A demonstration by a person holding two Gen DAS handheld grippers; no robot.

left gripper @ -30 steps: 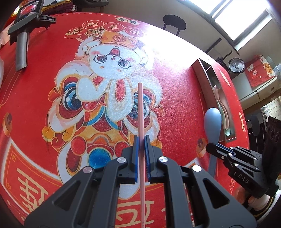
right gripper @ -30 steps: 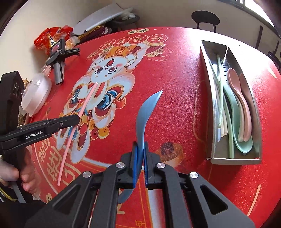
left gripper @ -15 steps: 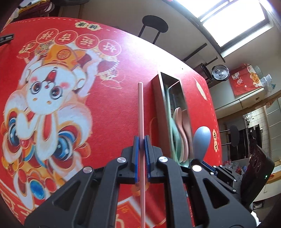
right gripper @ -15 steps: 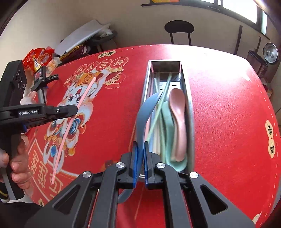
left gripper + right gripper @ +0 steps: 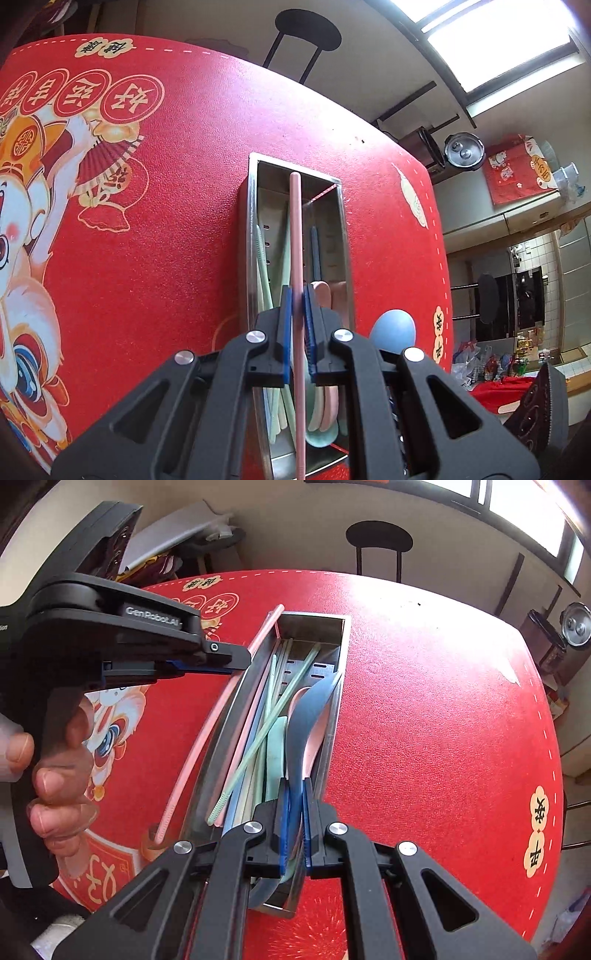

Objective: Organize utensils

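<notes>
Pinching a long pink plastic chopstick [image 5: 297, 236], the left gripper [image 5: 297, 325] holds it above the narrow stainless-steel utensil tray [image 5: 252, 229] on the red-covered desk [image 5: 184, 206]. The right gripper [image 5: 294, 823] clamps a blue plastic spoon [image 5: 308, 716] over the same tray, where pastel green, pink and blue chopsticks and spoons lie. Beyond the desk stands a black round stool [image 5: 378, 541].

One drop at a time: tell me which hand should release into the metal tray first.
Right, probably. Its gripper holds the blue spoon directly over the tray's spoons. The left gripper's pink chopstick seems outside the tray's rim from there.
</notes>
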